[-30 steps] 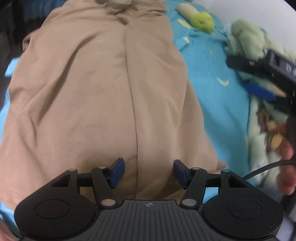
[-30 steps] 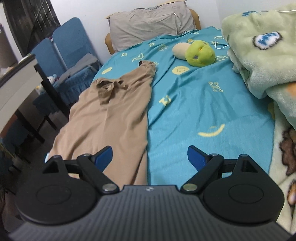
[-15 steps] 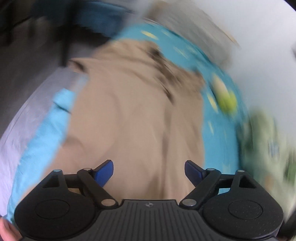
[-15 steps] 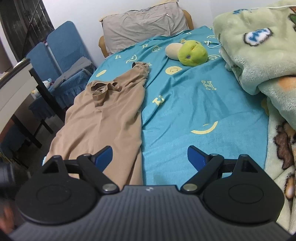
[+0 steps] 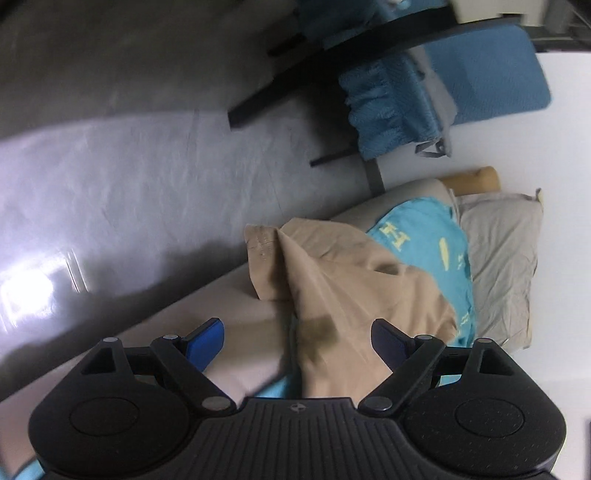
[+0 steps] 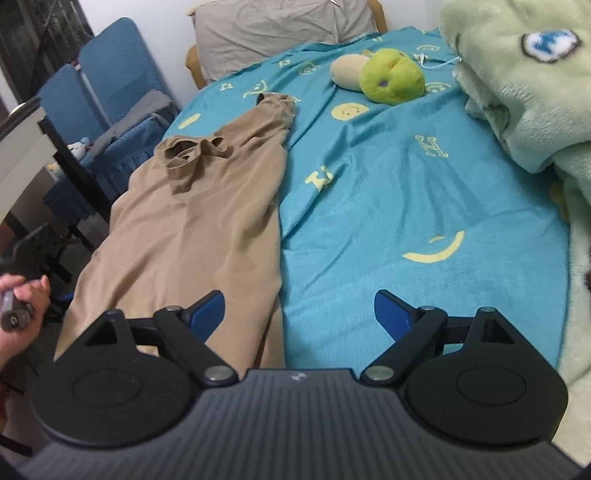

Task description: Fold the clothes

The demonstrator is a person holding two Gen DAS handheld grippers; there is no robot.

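Note:
A tan shirt [image 6: 207, 206] lies lengthwise along the left side of a bed with a teal sheet [image 6: 388, 192], collar toward the pillow. In the left wrist view the shirt [image 5: 343, 280] hangs over the mattress edge, one sleeve drooping. My left gripper [image 5: 297, 338] is open and empty, rolled sideways off the bed's left edge, over the shirt's side; it also shows at the far left of the right wrist view [image 6: 33, 247]. My right gripper [image 6: 299, 312] is open and empty, above the shirt's lower right edge.
A grey pillow [image 6: 280, 33] lies at the head of the bed. A green plush toy [image 6: 391, 75] sits on the sheet. A pale green fleece blanket [image 6: 524, 85] is piled at the right. Blue chairs [image 6: 110, 74] and a dark table stand left of the bed, over grey floor [image 5: 110, 166].
My left gripper opened wider, swung left off the shirt to the bed's side and rolled toward the floor and chairs. My right gripper moved slightly forward.

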